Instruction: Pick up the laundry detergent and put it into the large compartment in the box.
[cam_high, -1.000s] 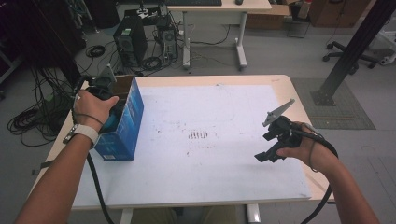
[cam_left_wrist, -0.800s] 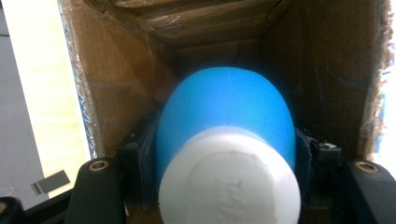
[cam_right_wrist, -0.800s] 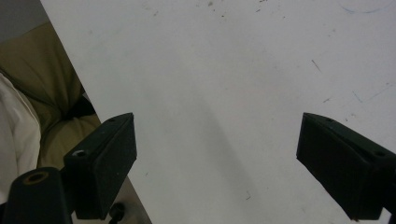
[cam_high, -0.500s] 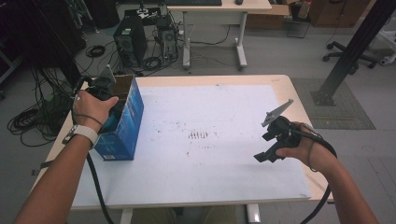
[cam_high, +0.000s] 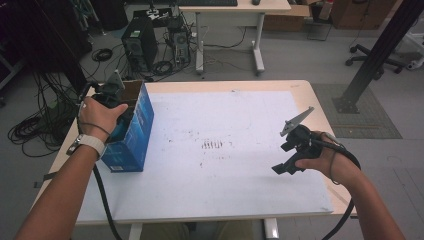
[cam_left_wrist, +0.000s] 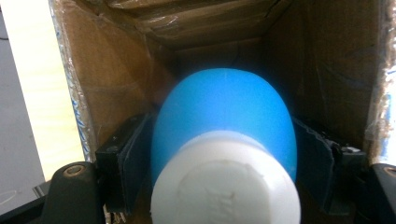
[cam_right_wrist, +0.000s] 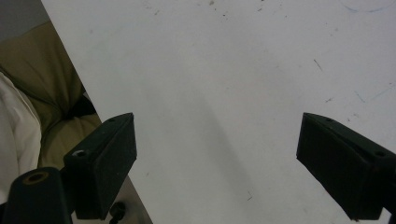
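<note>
Table (cam_high: 240, 195): one, white top, bare under right gripper.
Box (cam_high: 135, 135): one, blue, open-topped, around left gripper.
Bottle (cam_left_wrist: 224, 135): one, blue with white cap, inside box, between left jaws.
Left gripper (cam_left_wrist: 219, 154): closed on bottle.
Right gripper (cam_right_wrist: 217, 168): jaws wide apart, empty.
Change: none over the last second; likely bottle not yet lifted out.
</note>
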